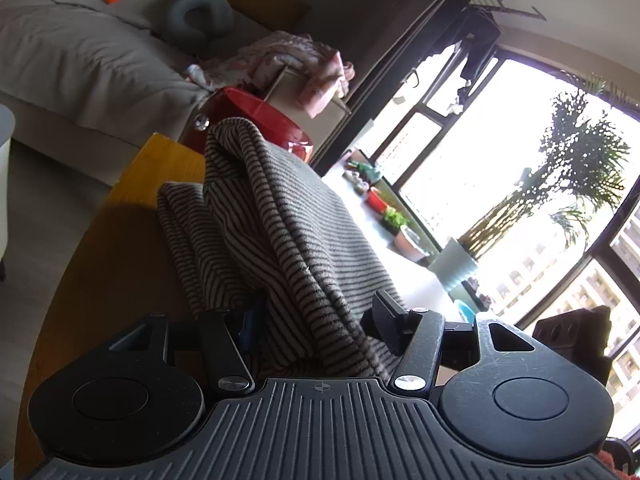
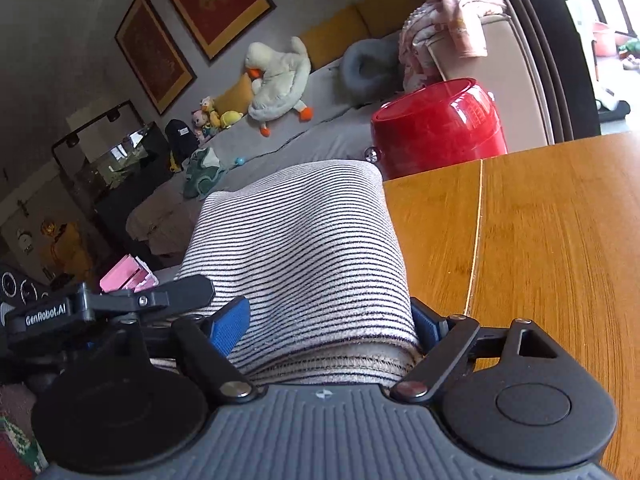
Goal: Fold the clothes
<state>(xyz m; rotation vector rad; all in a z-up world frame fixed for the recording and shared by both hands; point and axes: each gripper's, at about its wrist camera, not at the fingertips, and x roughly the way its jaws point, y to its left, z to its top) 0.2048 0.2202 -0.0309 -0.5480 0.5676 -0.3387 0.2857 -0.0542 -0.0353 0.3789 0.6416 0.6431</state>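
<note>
The striped garment (image 2: 304,256) is held by both tongs above the wooden table (image 2: 560,240). In the right wrist view, the right gripper (image 2: 328,324) is closed on a thick bunch of the cloth: a blue pad (image 2: 230,326) is pressed against the fabric on one side and a second blue pad is partly seen on the other side, with the hem of the cloth squeezed between them. In the left wrist view, the left gripper (image 1: 316,320) is seen with its fingers set fairly wide, and a folded bundle of the same striped garment (image 1: 280,220) fills the gap between them. Whether the cloth is really pinched there cannot be told, because one fingertip is hidden by the fabric.

From the left tongs the garment is raised into a tall fold, and part of it is laid flat on the table (image 1: 120,208). Behind the table a red round container (image 2: 436,124) is seen, and behind it a grey sofa (image 2: 304,132) with a white plush goose (image 2: 280,80) and a pile of pink cloth (image 2: 452,16). A bright window with a potted plant (image 1: 576,168) is seen in the left view.
</note>
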